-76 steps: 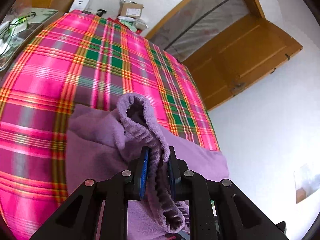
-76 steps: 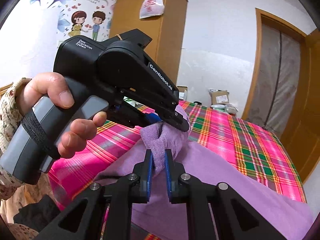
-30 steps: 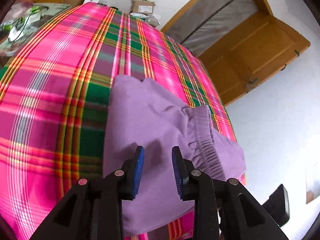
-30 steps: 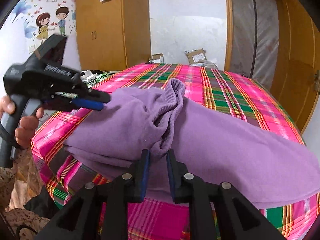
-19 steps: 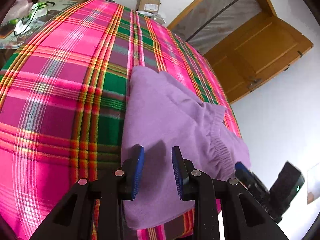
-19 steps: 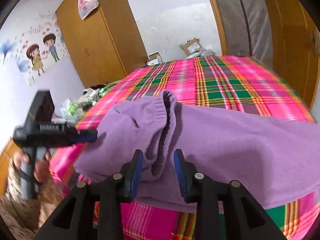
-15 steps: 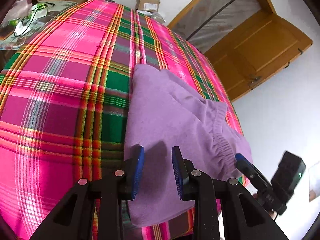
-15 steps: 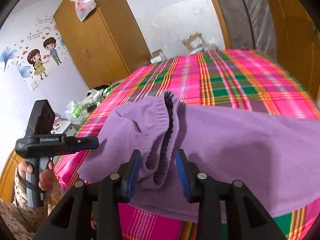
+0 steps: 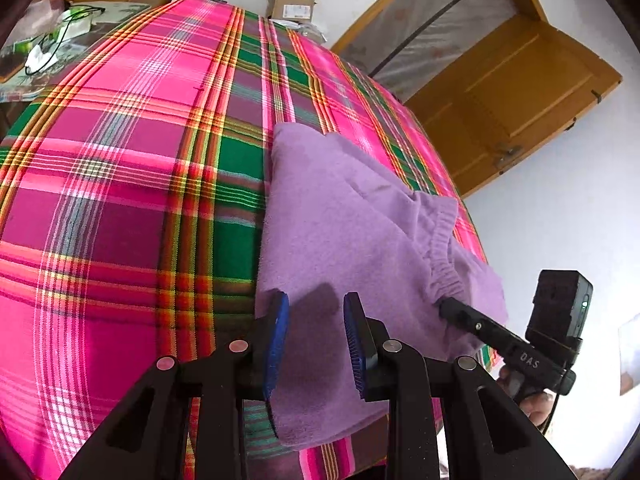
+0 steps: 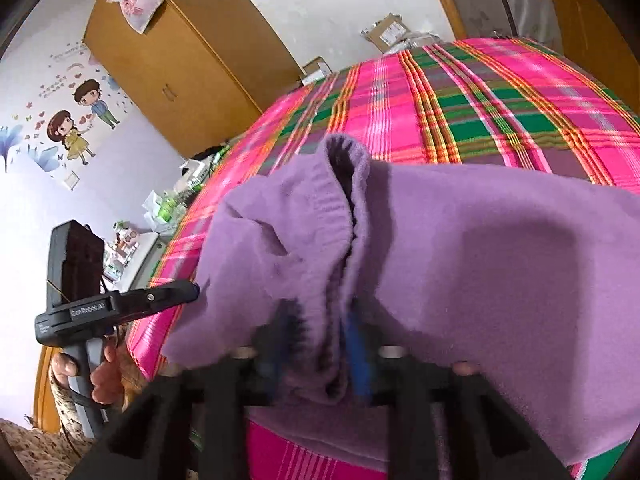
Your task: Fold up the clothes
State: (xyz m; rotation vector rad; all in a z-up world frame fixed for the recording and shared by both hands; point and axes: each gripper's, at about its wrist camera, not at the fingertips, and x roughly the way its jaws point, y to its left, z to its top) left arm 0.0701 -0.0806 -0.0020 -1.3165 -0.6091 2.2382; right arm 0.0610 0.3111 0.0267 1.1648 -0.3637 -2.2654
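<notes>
On pink plaid bedspread [image 9: 120, 168]: purple garment [image 9: 340, 232]; left tongs [image 9: 316, 340] wide, right tongs [image 10: 320, 356] wide; wooden door [image 9: 508, 92].

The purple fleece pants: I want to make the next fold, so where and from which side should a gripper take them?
Probably grip the ribbed elastic waistband of the purple fleece pants, coming in from the near bed edge. It is a thick raised ridge, easier to pinch than the flat fleece lying on the plaid sheet.

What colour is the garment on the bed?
Plain purple garment, shown best in the left wrist view.
</notes>
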